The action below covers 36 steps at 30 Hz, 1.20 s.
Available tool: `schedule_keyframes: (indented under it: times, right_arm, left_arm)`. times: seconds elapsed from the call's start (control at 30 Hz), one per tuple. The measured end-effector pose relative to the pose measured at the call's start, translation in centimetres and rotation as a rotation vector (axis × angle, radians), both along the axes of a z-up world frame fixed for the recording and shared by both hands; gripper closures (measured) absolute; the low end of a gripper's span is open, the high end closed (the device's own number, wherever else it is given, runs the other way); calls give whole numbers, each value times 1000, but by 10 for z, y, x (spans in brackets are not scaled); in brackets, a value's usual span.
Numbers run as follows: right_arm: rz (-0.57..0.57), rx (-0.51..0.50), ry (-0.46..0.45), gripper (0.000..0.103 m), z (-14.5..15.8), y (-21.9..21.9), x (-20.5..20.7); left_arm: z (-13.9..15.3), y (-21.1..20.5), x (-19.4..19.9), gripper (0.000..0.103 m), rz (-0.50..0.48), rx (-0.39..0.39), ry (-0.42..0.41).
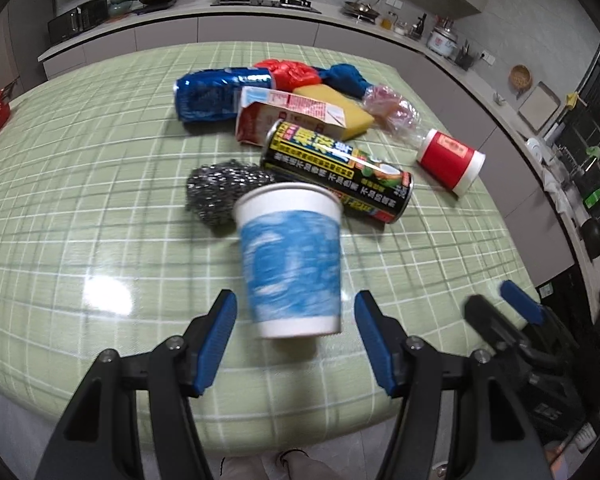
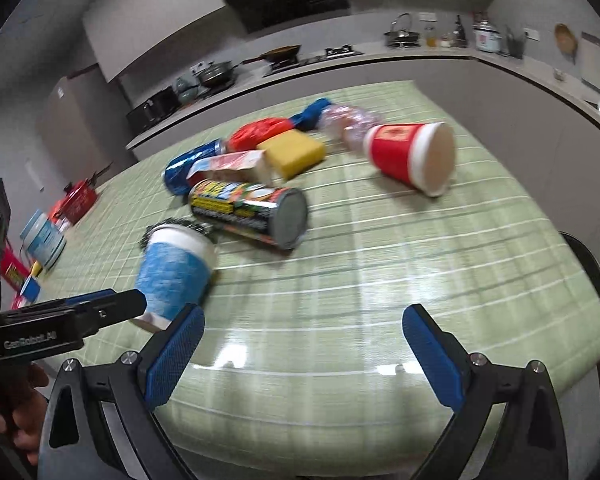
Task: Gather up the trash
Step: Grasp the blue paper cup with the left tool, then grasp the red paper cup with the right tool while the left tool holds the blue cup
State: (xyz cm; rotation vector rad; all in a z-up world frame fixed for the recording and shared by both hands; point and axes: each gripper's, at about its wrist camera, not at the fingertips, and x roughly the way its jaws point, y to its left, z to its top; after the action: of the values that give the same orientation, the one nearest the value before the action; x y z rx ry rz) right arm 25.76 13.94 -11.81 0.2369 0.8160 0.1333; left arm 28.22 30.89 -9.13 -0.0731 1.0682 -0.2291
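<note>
Left wrist view is showing the left gripper [image 1: 296,342] standing spread around a blue-and-white paper cup [image 1: 291,260], which is sitting upright near the front edge of the green checked tablecloth [image 1: 80,216], apparently touching neither pad. Just behind it are lying a steel wool scourer [image 1: 216,192] and a black-and-yellow printed can [image 1: 336,168]. The right gripper [image 2: 302,354] is hanging spread and empty over bare cloth, well apart from a toppled red paper cup [image 2: 408,156]. Closing gently low on the wall should be avoiding crushing the cup.
</note>
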Motion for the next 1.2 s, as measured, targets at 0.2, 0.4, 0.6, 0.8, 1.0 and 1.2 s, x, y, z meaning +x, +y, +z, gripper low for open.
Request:
schedule_keyframes:
  times: [0.2,0.4,0.6,0.8,1.0,1.2]
  right_arm:
    - [-48,-2,-16,2,6,-22,-8]
    - [-91,-12,-15,2,6,-32,-6]
    - [-128,-25,-15,2,7,-35,5]
    - [-143,-63,-27,2,13,-39,27]
    - [-125,-82,-34,2,16,-47,55]
    - [-57,-100,-41,2,18,-65,89]
  left_arm:
    - [-19,-3,19,41,18,23,19]
    - [-27,-5,28,41,-11,26,1]
    - [-17,4,29,45,-26,3,-66]
    - [13,25,27,46,-15,-50,-155]
    - [23,32,54,46,50,-56,-186]
    - [26,6,75,46,94,-46,-192]
